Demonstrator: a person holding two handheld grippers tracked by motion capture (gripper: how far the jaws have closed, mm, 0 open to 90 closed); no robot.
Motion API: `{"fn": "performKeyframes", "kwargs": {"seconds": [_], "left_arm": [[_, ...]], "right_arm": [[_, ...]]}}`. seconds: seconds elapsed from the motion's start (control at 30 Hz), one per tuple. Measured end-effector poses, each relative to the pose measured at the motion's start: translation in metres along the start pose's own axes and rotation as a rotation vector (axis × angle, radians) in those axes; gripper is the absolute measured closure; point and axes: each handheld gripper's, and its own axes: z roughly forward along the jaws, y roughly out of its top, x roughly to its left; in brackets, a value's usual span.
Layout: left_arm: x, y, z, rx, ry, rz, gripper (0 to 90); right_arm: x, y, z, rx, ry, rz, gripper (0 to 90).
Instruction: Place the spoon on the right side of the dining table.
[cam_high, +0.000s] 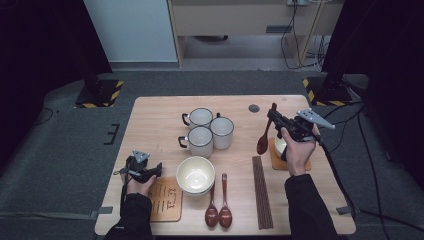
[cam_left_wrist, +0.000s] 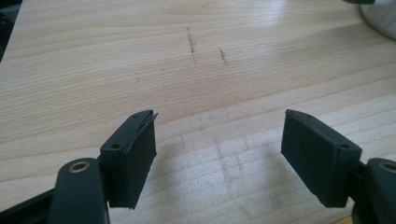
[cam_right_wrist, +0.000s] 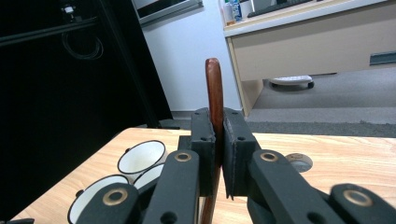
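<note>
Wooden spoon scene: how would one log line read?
right gripper: shut on wooden spoon | left gripper: open, nothing between | table

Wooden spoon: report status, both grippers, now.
Right gripper shut on wooden spoon, held above the table. Left gripper open, nothing between its jaws. Mugs left of the spoon, not touching it.
</note>
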Motion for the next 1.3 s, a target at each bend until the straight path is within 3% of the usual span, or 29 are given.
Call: {"fn": "performKeyframes", "kwargs": {"seconds": [0.2, 0.57, 1.3], "left_arm": [[0.004, -0.003, 0.003, 0.013, 0.008, -0.006, 25.5], [0.008, -0.007, 0.004, 0.009, 0.003, -0.054, 20.8], [0.009, -0.006, 0.008, 0.054, 0.039, -0.099, 0.6]], "right_arm": [[-0.005, 0.001, 0.0, -0.002, -0.011, 0.007, 84.7], [-0.014, 0.002, -0.003, -0.004, -0.035, 0.013, 84.8], [-0.031, 0.005, -0.01, -0.018, -0.087, 0.031, 84.7]]}}
